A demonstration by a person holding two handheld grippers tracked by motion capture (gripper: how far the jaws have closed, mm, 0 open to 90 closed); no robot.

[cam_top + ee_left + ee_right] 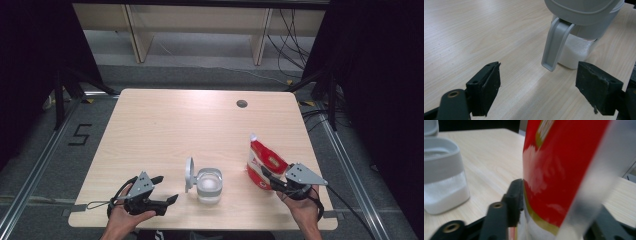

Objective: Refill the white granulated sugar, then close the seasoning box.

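Jaws of the right tool (pixel 269 177) stand about half apart with the red and white foil pouch (pixel 263 164) upright between them; the left pad lies against the pouch's side, but the right pad is hidden behind the blurred silver edge (pixel 586 195), so a firm clamp cannot be confirmed. The pouch stands on the pale wooden surface (pixel 200 125) at about 4 o'clock. The left tool (pixel 162 189), at 7 o'clock, gapes wide and holds nothing, with bare wood between its jaws. Just ahead of it stands the clear plastic container with a grey rim and raised grey lid (pixel 207 184), partly filled with white powder. In the left gripper view the container's top is cut off.
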